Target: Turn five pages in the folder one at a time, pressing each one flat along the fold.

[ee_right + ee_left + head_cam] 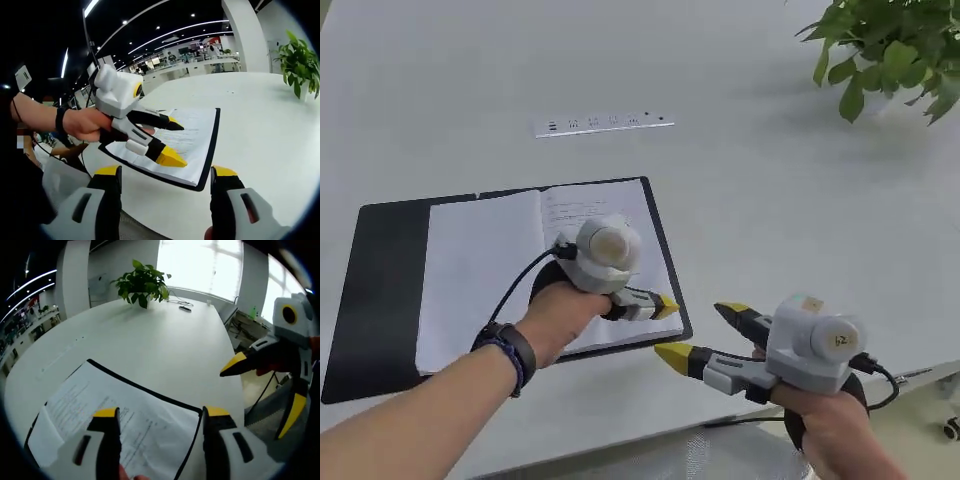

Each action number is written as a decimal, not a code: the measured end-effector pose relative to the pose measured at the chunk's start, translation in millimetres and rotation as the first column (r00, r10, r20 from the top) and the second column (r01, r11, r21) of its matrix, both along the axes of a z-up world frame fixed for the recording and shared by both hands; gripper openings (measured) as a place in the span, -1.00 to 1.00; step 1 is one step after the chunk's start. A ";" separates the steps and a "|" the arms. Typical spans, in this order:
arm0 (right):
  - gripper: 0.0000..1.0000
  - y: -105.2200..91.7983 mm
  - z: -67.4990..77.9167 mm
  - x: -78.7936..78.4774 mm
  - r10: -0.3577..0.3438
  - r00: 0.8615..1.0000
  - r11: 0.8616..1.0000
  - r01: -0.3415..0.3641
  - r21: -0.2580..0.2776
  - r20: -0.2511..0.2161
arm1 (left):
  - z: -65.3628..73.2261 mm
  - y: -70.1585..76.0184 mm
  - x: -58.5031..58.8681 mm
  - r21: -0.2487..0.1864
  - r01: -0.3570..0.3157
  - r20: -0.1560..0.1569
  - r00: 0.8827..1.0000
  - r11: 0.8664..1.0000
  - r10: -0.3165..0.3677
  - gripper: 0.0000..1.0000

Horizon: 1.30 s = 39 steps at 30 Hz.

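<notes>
The folder (380,290) lies open on the white table, black cover spread, with white pages (480,270) on both sides of the fold. My left gripper (665,305) hovers open over the lower right corner of the right page (80,400), with nothing between its jaws (161,415). My right gripper (702,333) stands open just right of the folder's corner, near the table's front edge, pointing left. In the right gripper view its wide-apart jaws (166,171) frame the folder (195,135) and the left gripper (175,142). The right gripper (265,390) also enters the left gripper view from the right.
A flush power strip (603,123) sits in the tabletop beyond the folder. A potted plant (890,45) stands at the far right. A small dark object (185,308) lies near the plant (142,285). The table's front edge runs just below the grippers.
</notes>
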State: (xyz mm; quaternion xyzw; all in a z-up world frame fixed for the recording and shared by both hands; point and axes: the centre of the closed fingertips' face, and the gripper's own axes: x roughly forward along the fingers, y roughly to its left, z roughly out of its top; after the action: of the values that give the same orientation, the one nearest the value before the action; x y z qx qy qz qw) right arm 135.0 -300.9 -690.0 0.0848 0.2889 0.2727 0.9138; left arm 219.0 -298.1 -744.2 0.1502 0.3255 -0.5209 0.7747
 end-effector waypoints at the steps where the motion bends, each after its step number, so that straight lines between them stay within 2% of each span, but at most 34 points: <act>1: 0.43 -0.2 -0.5 0.2 -0.001 1.000 1.000 0.001 0.002 -0.002 | -5.1 -0.8 -0.6 0.008 -0.001 -0.001 1.000 1.000 0.001 0.33; 6: 0.42 0.0 -3.5 0.3 -0.001 1.000 1.000 0.001 0.006 -0.015 | -23.6 -5.0 -0.5 0.047 -0.009 0.000 1.000 0.999 0.009 0.34; 8: 0.42 -0.3 -3.2 0.5 -0.001 1.000 1.000 0.001 0.008 -0.015 | -27.0 -5.5 0.7 0.059 -0.017 0.002 1.000 0.998 0.017 0.39; 11: 0.40 -5.6 -4.5 2.2 -0.009 1.000 1.000 0.009 0.007 -0.014 | -29.5 -8.0 -1.2 0.051 -0.019 -0.003 1.000 0.998 0.019 0.39; 14: 0.40 -10.7 -5.5 3.1 -0.022 1.000 1.000 0.022 0.017 -0.019 | -36.7 -6.1 -4.2 0.075 -0.009 -0.003 1.000 0.997 0.009 0.39; 16: 0.39 -13.1 -5.7 2.7 -0.027 0.999 0.999 0.028 0.020 -0.021 | -37.4 -5.5 -4.6 0.073 -0.012 0.001 1.000 0.997 0.012 0.39; 18: 0.38 -15.9 -7.1 3.0 -0.034 0.999 0.999 0.034 0.024 -0.026 | -38.1 -4.9 -4.6 0.087 -0.002 0.021 1.000 0.996 0.000 0.37; 24: 0.35 -19.3 -6.7 4.7 -0.048 0.998 0.998 0.049 0.036 -0.028 | -39.4 -1.5 -3.1 0.081 0.003 0.036 0.999 0.997 -0.006 0.30; 30: 0.32 -20.2 -9.3 9.1 -0.039 0.999 0.998 0.041 0.040 -0.031 | -38.9 0.8 -1.9 0.081 0.011 0.037 0.999 0.997 -0.014 0.23; 34: 0.29 -20.5 -11.2 14.8 -0.039 0.999 0.998 0.040 0.048 -0.029 | -38.3 2.7 0.7 0.065 -0.004 0.035 0.999 0.998 0.002 0.15; 39: 0.16 -19.0 -10.4 24.0 -0.046 0.999 0.995 0.047 0.092 -0.022 | -37.7 3.6 1.8 0.057 -0.009 0.037 0.999 0.998 0.007 0.06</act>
State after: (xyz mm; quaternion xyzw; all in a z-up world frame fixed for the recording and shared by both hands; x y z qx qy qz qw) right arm 159.0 -319.9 -700.4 0.1364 0.2831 0.2635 0.9120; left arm 220.7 -294.4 -781.9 0.1804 0.3266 -0.5057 0.7779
